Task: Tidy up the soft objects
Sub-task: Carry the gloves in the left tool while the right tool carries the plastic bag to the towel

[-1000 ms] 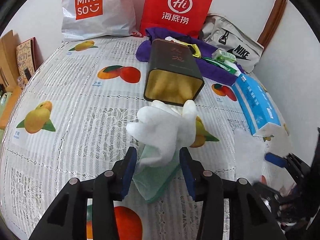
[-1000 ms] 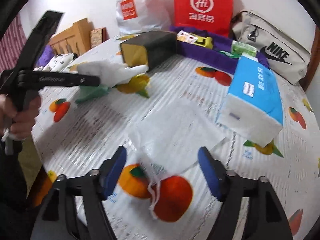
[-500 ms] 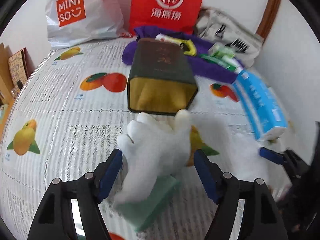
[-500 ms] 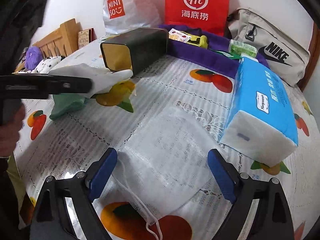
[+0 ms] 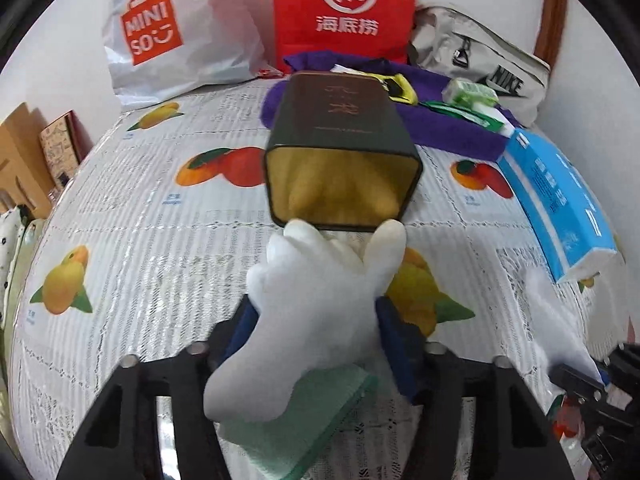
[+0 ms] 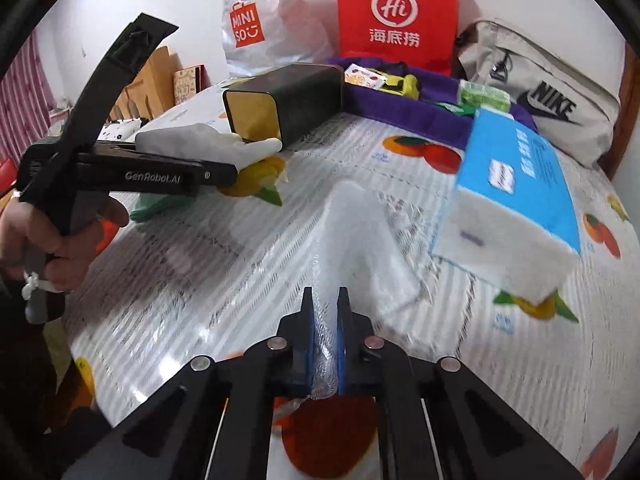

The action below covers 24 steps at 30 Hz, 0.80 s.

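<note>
1. Since a second ago, both tools have gone from spread to clamped: the left gripper (image 5: 316, 320) has carried the white glove (image 5: 312, 304) up to the mouth of the dark tin (image 5: 340, 152), and the right gripper (image 6: 325, 320), then wide around the mesh pouch (image 6: 360, 236), now has it pinched.

2. Largest in the left wrist view, the fruit-print tablecloth (image 5: 140, 216) fills the frame from edge to edge; the tin lies on its side at upper centre, its gold-lined opening facing the camera and its long axis running away toward the red bag (image 5: 344, 12) at the top.

3. The coming move turns on this line-up: the glove points straight up the frame at the opening, its fingertips touching or just overlapping the tin's lower rim. The left tool is plainly the nearer one; the right sits well apart at the lower right edge.

4. The glove sits at frame centre, clamped across its palm between the blue pads, with its cuff trailing toward the camera over a pale green folded cloth (image 5: 300, 420). Whether that cloth is gripped too cannot be told.

5. In the right wrist view, the pouch rises from the nearly closed jaws at lower centre and stretches up-frame, blurred, beside the blue tissue pack (image 6: 516, 184) at right.
</note>
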Motion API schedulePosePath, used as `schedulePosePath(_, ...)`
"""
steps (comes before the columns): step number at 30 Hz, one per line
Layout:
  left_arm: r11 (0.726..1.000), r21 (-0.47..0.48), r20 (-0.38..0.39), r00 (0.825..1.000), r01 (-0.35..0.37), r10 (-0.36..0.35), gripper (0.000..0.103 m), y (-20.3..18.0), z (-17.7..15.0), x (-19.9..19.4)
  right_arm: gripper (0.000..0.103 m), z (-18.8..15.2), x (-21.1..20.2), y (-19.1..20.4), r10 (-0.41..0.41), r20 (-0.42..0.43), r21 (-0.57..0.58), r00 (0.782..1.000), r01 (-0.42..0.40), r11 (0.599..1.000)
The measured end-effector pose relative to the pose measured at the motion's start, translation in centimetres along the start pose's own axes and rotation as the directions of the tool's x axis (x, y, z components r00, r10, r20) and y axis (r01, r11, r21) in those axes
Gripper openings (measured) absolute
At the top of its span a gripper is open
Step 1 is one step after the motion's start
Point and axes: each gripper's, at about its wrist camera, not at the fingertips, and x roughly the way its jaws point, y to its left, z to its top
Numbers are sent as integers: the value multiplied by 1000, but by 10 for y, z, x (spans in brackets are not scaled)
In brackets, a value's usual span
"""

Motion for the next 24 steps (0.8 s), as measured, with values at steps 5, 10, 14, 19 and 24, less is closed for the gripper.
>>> schedulePosePath(5,993,-32,-3,993,114,-114,15,6,-4,-7,6,-15,-15,-14,-17,-14,53,1000,18,998)
schedulePosePath(10,986,-55,2,988,155,-156,14,5,-9,-15,5,-22,-29,-31,-46,-13,101,999,47,994)
schedulePosePath(14,984,-65,-3,986,168,-169,14,2,-10,-19,5,-24,-39,-39,-50,-7,121,999,51,991)
schedulePosePath(19,982,-86,-3,986,168,-169,14,4,-8,-26,5,-20,-54,-46,-49,7,137,999,48,989)
schedulePosePath(24,979,-103,16,985,174,-173,14,8,2,-38,5,-10,-71,-47,-32,46,133,998,25,991)
